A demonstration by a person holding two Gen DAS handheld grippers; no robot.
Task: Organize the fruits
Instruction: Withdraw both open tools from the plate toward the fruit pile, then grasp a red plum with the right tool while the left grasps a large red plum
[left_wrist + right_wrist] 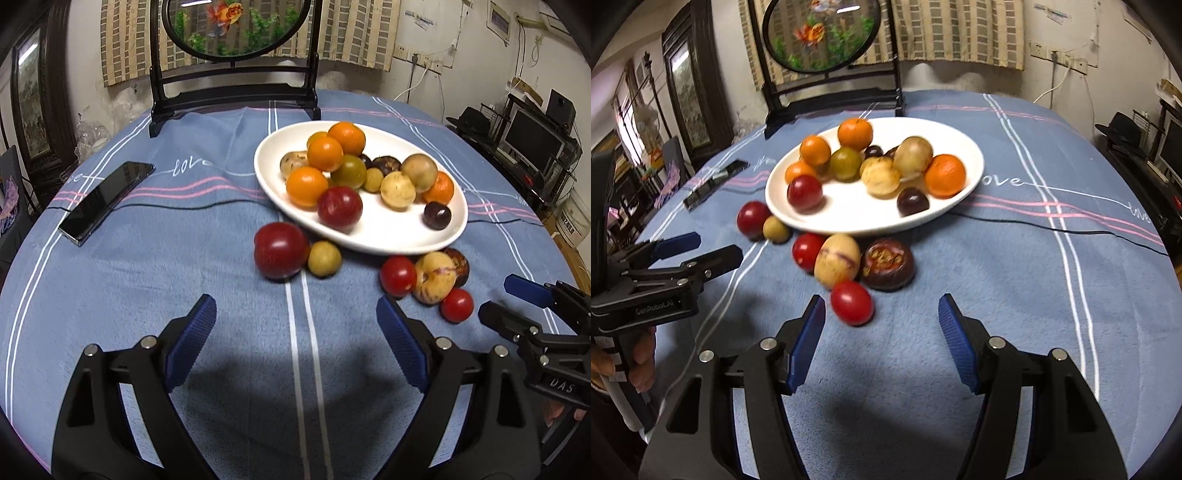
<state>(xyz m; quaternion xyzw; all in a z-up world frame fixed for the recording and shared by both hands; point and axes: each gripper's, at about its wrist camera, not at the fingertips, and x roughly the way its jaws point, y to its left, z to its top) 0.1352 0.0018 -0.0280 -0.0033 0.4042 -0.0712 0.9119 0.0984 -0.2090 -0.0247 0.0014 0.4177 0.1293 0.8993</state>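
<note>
A white oval plate point(373, 236) point(849, 218) holds several oranges, plums and yellow fruits. On the cloth in front of it lie a red plum point(280, 250) point(752, 218), a small yellow fruit point(324, 258) point(775, 229), two red tomatoes point(398, 275) point(851, 302), a yellow pepino point(434, 277) point(837, 260) and a dark mangosteen point(888, 264). My left gripper point(295, 317) point(716, 245) is open and empty, short of the red plum. My right gripper point(882, 317) point(495, 297) is open and empty, just behind the nearest tomato.
A black phone point(107, 201) lies on the blue striped tablecloth at the left. A dark framed round screen point(236, 55) stands at the table's far edge. A thin black cable point(1071, 230) runs across the cloth. Shelves with monitors stand at the right.
</note>
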